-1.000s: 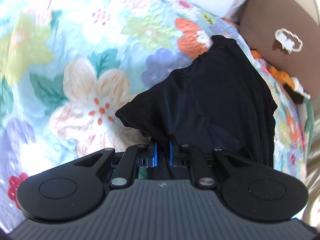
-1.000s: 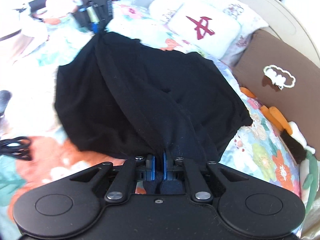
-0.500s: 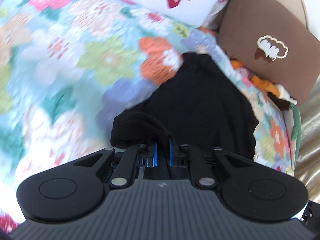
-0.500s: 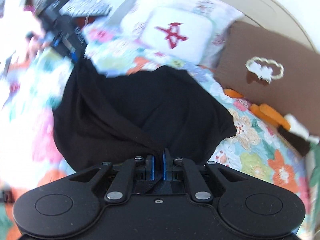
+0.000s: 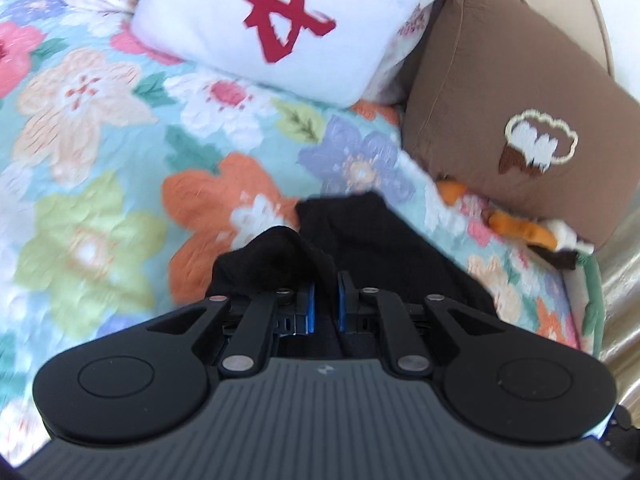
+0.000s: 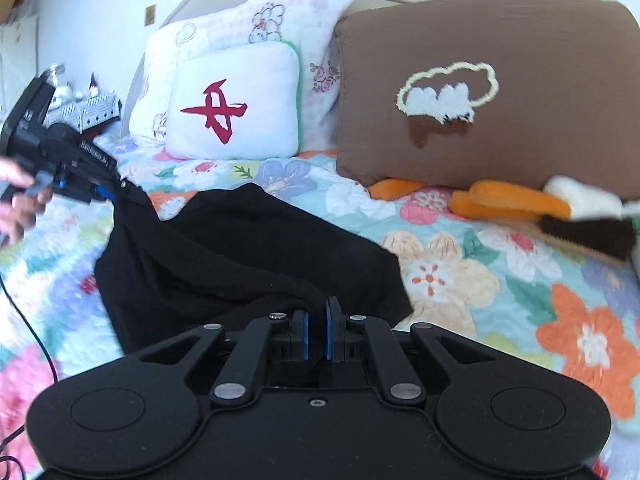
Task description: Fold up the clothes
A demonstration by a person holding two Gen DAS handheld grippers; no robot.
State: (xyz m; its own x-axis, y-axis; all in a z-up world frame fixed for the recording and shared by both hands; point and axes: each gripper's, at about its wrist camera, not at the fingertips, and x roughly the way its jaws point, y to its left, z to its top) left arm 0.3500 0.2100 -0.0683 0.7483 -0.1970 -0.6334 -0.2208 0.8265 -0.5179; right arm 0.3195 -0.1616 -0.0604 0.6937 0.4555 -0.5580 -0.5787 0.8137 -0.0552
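Black, soft, matte garment (image 6: 248, 264) lying creased on quilted floral bedspread (image 6: 500, 280), stretched lengthwise between left gripper (image 5: 324, 300) and right gripper (image 6: 316, 330), each clenched on a bunched edge, pillows beyond.

The garment (image 6: 240, 264) lies on the bedspread (image 6: 460, 280), stretched between the left gripper (image 6: 114, 194) at its far left corner and the right gripper (image 6: 316, 320) at its near edge; behind it, a printed cushion (image 6: 236, 108) leans on a larger pillow (image 6: 256, 28); right of these stands another cushion (image 6: 500, 92), a plush toy (image 6: 520, 204) at its foot.
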